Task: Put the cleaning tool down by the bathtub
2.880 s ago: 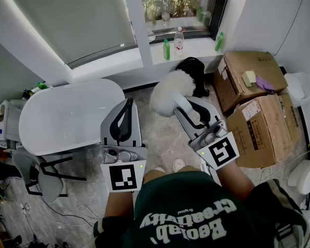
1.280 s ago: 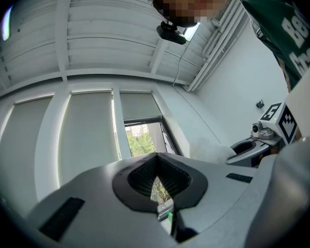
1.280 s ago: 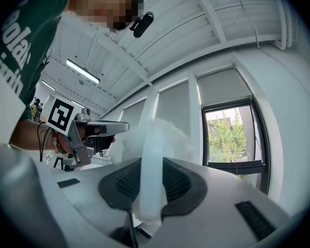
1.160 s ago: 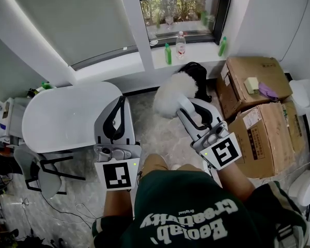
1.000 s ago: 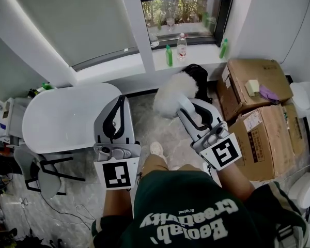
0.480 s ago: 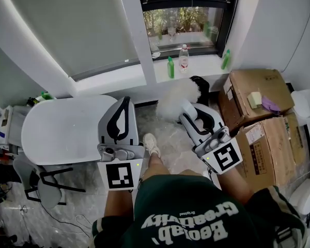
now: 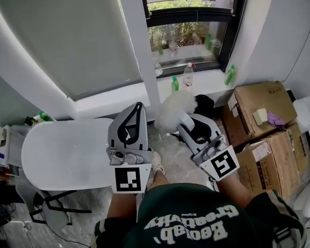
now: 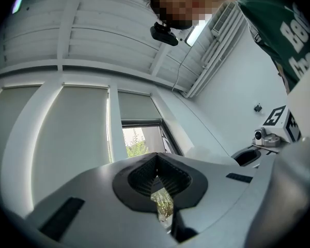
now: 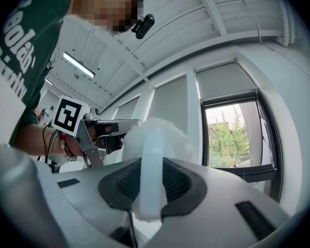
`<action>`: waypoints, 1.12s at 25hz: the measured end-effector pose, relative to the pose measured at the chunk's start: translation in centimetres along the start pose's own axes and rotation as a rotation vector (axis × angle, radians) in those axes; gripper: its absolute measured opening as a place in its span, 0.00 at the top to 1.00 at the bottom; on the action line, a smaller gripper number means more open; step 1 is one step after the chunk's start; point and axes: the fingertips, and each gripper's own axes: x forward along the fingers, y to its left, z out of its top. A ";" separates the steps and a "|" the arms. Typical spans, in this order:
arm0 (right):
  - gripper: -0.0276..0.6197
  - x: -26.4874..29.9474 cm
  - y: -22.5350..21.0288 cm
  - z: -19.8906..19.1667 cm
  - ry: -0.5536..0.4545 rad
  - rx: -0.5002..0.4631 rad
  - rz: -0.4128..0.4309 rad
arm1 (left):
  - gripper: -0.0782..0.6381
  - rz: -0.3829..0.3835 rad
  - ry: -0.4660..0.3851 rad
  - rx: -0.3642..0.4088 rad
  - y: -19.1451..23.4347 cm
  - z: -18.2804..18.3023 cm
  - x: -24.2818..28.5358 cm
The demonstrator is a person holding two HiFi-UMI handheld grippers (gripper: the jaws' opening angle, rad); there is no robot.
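1. The right hand-held gripper [image 7: 187,124] clamps the white handle of the cleaning tool [image 7: 171,109] (fluffy white head), held off the floor to the right of the bathtub [image 7: 62,151].
2. The left hand-held gripper [image 7: 136,112] has its jaws together, empty.

text: "Creativity", upside down | on: green shirt [image 7: 192,213] | box labels [image 7: 262,150]: too small to read

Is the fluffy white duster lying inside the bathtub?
No, the right gripper holds the fluffy white duster up in the air, off to the side of the bathtub.
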 end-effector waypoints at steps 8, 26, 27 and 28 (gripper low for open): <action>0.81 10.0 -2.4 -0.7 -0.002 -0.006 0.014 | 0.88 -0.004 -0.023 -0.017 8.4 -3.6 6.7; 0.81 23.7 -8.7 -5.7 0.075 0.008 -0.003 | 0.88 -0.021 0.046 -0.093 18.1 -13.9 16.0; 0.81 24.4 -8.9 -6.0 0.080 0.009 -0.004 | 0.88 -0.021 0.050 -0.093 18.6 -14.4 16.3; 0.81 24.9 -9.1 -6.4 0.086 0.014 -0.005 | 0.88 -0.019 0.054 -0.095 19.1 -15.0 16.6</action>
